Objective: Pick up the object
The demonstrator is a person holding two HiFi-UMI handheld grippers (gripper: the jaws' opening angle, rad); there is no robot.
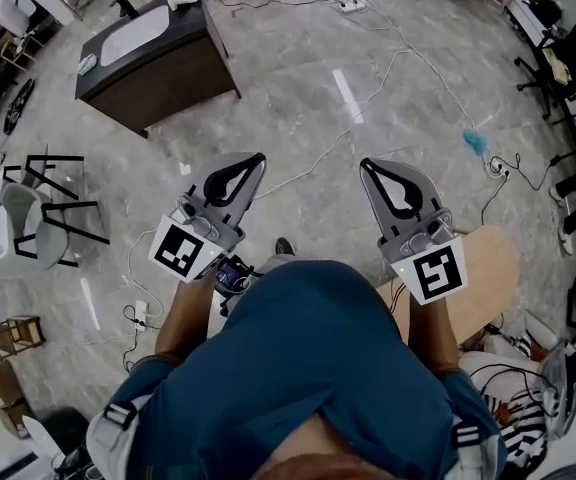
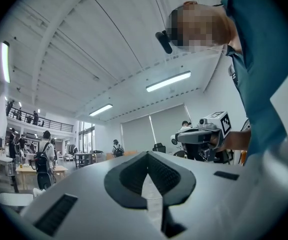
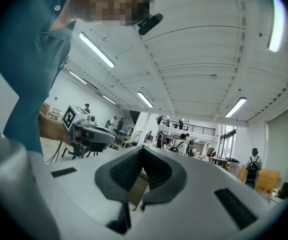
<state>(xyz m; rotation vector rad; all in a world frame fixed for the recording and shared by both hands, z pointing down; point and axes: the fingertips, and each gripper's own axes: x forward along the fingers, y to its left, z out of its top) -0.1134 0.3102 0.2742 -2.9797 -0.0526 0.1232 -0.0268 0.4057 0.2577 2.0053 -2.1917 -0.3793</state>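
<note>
Our own blue shirt (image 1: 318, 368) fills the near part of the head view and covers the floor beneath us. The marker cubes (image 1: 186, 248) hide both hands, and a wooden tabletop (image 1: 493, 268) at the right is cut off by the right arm and the shirt. Each gripper view is half filled by its gripper's grey body, and the people and tables in the hall beyond are too small to make out. We cannot tell which thing is the one to pick up: none lies at either tool. The left gripper (image 1: 257, 157) has its jaws pressed together with nothing between them, held out over the marble floor (image 1: 308, 78). The right gripper (image 1: 365, 163), near it on the right, is likewise closed tip to tip and empty; a brownish patch shows through the slot behind its tips, and we cannot tell what it is. A dark cabinet (image 1: 163, 63) stands far left, well apart from both
</note>
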